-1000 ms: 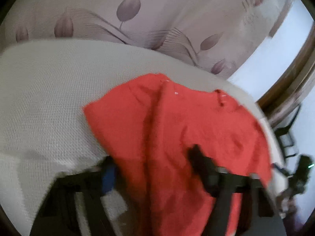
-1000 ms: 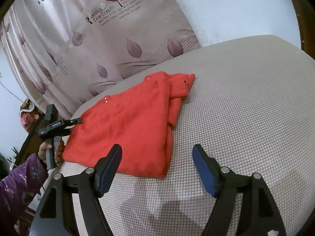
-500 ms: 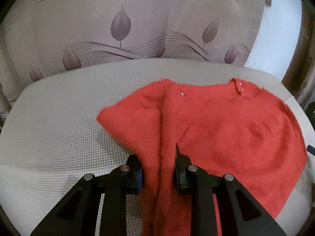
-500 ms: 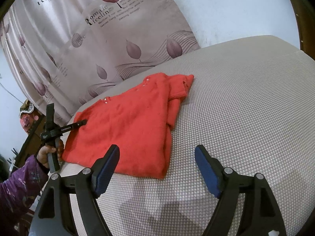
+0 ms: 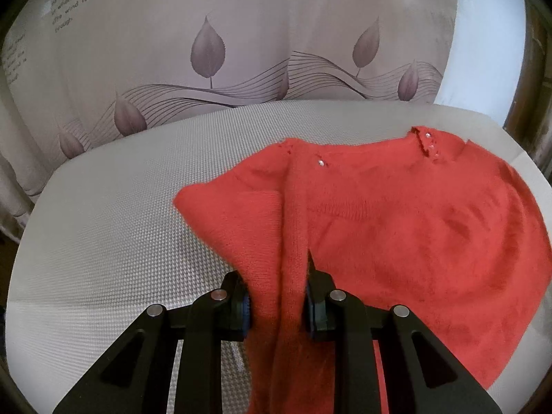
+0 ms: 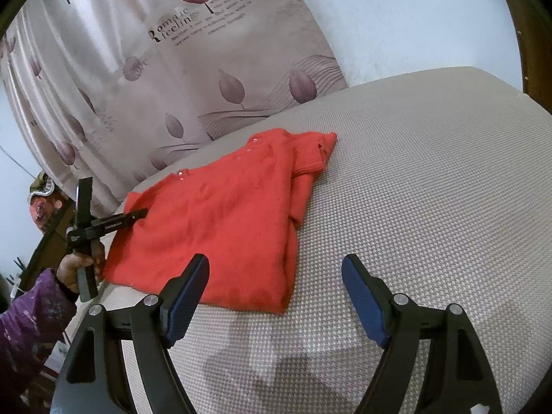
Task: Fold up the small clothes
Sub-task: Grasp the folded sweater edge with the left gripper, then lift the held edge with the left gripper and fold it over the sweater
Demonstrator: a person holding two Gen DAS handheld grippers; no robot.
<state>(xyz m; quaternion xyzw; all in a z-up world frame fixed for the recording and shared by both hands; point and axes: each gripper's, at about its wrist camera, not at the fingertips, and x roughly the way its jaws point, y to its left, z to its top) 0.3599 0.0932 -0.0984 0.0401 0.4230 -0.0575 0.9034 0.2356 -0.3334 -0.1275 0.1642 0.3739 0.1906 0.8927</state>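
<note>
Right now the left gripper (image 5: 277, 302) pinches a raised ridge of the red sweater (image 6: 224, 220), its jaws having just closed on the knit. The sweater lies flat on the grey woven cushion (image 6: 431, 179), near its left edge, neckline toward the leaf-print curtain (image 6: 138, 69) behind. The right gripper (image 6: 276, 293) hangs wide and empty just off the sweater's near hem. A purple sleeve (image 6: 27, 314) shows at the cushion's left edge. The sweater's long axis runs from that edge toward the curtain.
</note>
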